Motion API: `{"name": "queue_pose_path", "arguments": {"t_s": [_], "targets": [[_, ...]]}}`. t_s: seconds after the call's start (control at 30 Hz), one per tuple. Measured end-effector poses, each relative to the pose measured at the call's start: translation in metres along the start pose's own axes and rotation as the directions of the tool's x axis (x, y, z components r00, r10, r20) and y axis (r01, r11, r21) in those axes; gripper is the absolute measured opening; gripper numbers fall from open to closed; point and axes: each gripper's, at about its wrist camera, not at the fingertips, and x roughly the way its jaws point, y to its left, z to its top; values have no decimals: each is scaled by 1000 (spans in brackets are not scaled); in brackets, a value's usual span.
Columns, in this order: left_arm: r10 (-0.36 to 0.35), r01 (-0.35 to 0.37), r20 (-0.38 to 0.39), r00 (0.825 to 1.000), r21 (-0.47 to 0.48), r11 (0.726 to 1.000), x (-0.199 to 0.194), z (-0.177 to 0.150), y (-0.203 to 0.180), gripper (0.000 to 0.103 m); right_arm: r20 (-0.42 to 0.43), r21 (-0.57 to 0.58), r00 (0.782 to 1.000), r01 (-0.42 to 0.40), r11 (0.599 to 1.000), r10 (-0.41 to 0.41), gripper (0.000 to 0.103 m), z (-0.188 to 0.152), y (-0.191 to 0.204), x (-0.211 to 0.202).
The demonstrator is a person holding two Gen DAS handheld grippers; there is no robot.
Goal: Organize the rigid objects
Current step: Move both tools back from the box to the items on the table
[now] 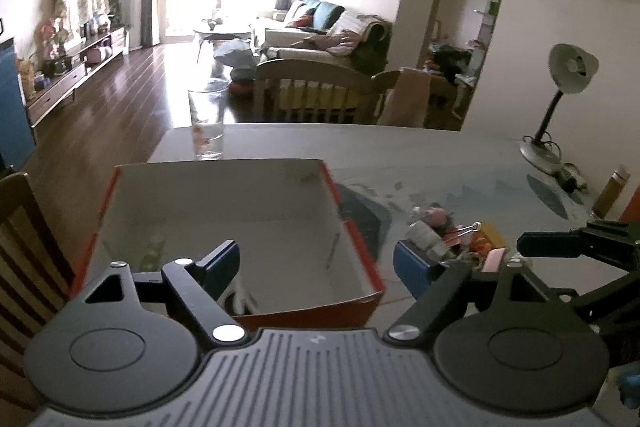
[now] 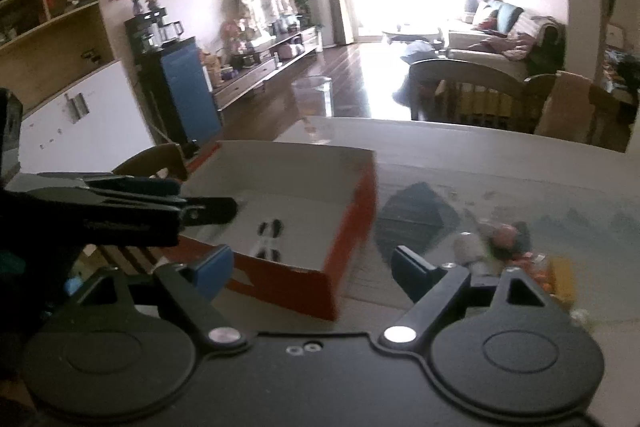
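An open red cardboard box (image 1: 360, 247) with a white inside stands on the table; in the right wrist view (image 2: 352, 211) it holds a small black-and-white item (image 2: 268, 239). A pile of small rigid objects (image 1: 460, 239), with a binder clip and pink and yellow pieces, lies right of the box, also in the right wrist view (image 2: 512, 247). My left gripper (image 1: 316, 267) is open and empty over the box's near right corner. My right gripper (image 2: 312, 267) is open and empty above the box's near corner. Each gripper shows at the other view's edge.
A drinking glass (image 1: 208, 131) stands at the table's far edge. A desk lamp (image 1: 560, 107) and an amber bottle (image 1: 610, 195) stand at the right. A dark mat (image 2: 416, 215) lies on the table beside the box. Wooden chairs (image 1: 320, 95) stand around the table.
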Motion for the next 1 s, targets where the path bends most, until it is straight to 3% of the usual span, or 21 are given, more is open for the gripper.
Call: {"name": "queue_pose_path", "arguments": {"t_s": [0.1,0.33,0.63,1.0], "targets": [[-20,20,8,1000,5,1000,8,0,-14,98,0,20,1000,29,999,-29,87,-5,-22,-8],[-25,25,30,999,9,1000,38,-1,-52,103,-25,35,993,120,992,-119,87,-23,-75,-19],[-63,63,-58,996,3,998,98,1,-100,103,-97,47,974,209,977,-203,87,-48,-149,-16],[19,-17,-146,989,12,1000,180,2,-139,103,-186,-15,959,214,977,-213,87,-67,-209,20]]}}
